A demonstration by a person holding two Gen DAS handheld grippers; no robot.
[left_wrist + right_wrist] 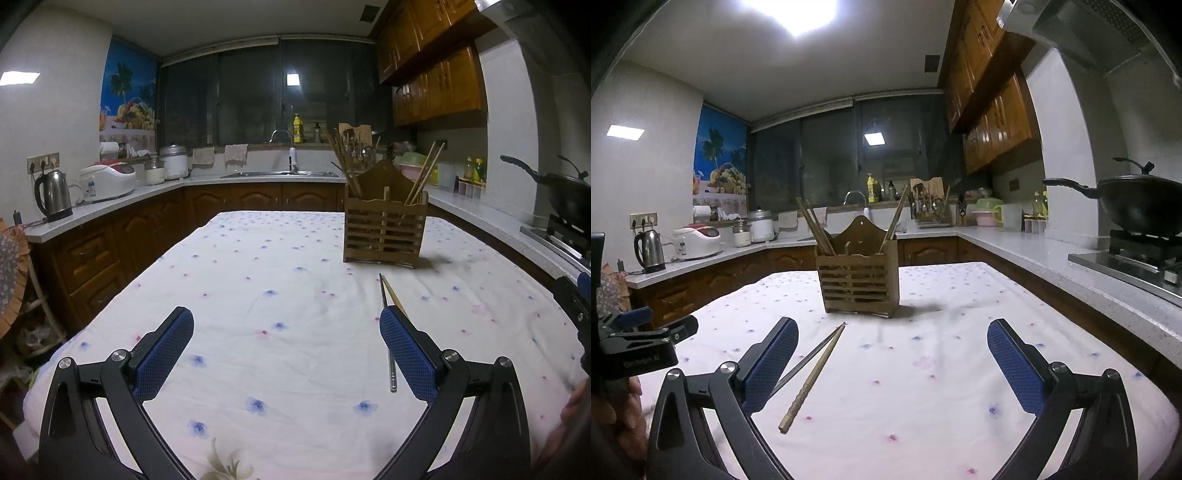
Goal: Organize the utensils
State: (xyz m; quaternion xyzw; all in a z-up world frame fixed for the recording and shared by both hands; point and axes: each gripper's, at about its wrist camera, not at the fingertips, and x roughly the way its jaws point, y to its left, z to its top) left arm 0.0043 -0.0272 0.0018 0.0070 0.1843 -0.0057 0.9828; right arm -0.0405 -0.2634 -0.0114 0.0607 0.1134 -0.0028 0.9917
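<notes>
A slatted wooden utensil holder (pixel 384 229) (pixel 857 282) stands on the flowered tablecloth, with several chopsticks leaning out of its left and right compartments. Two loose chopsticks lie on the cloth in front of it: a wooden one (pixel 812 376) and a metal one (pixel 388 332) (pixel 809 360), tips touching. My left gripper (pixel 286 343) is open and empty, its right finger partly hiding the loose pair. My right gripper (pixel 892 356) is open and empty, the pair lying just inside its left finger. The left gripper's body (pixel 639 343) shows at the right wrist view's left edge.
The table (pixel 280 258) fills the middle of a U-shaped kitchen. A kettle (pixel 53 197) and rice cooker (pixel 109 181) stand on the left counter, a sink (pixel 280 173) at the back, a black wok (pixel 1137 203) on the stove to the right.
</notes>
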